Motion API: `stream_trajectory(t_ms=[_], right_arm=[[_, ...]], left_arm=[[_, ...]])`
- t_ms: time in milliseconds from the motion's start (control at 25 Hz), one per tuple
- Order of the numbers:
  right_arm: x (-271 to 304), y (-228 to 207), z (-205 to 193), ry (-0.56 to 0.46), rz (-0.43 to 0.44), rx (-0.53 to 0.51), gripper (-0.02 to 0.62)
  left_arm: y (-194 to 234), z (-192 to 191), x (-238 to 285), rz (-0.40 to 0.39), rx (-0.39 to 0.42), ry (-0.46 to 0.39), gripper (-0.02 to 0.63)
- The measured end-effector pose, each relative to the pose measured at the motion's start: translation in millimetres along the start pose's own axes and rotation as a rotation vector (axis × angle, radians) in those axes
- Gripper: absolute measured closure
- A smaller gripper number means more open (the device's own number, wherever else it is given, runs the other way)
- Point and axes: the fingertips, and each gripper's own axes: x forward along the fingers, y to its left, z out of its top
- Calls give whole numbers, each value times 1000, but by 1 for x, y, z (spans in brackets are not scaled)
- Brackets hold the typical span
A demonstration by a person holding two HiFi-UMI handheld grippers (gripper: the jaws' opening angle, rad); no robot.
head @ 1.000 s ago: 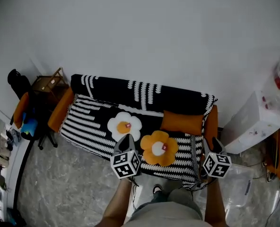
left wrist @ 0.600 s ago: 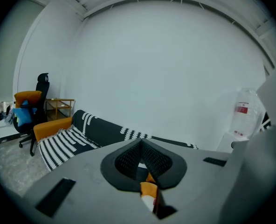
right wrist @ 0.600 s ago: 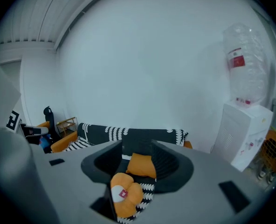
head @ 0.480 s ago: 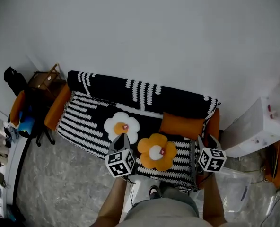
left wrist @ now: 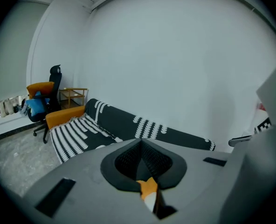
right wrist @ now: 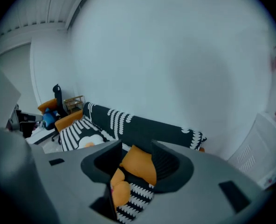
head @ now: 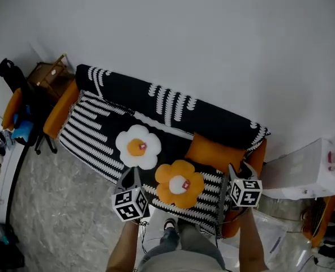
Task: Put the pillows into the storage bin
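on the sofa, one flower pillow lies ahead of the left tool, a second flower pillow between both tools, the oblong pillow ahead-left of the right tool, and the storage bin behind-right of it.

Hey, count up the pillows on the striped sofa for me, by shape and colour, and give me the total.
White flower pillow: 1
Orange flower pillow: 1
Plain orange rectangular pillow: 1
Total: 3
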Motion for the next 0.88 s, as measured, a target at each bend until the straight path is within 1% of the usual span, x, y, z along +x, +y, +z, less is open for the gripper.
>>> stream_trajectory(t_ms=[200, 400, 600, 760, 880], right_arm=[[68, 1, -21, 122, 74, -175, 391], [136, -2, -63, 263, 123, -364, 398], [193, -11, -113, 387, 156, -530, 400], [230, -25, -143, 452, 172, -658, 396], [251, -32, -159, 491, 187, -724, 396]], left_arm=[[24, -44, 20, 83, -45, 70, 595], [45, -103, 42, 147, -92, 138, 595], [60, -164, 67, 179, -130, 201, 595], [68, -209, 81, 196, -159, 232, 595], [74, -235, 90, 210, -176, 252, 595]])
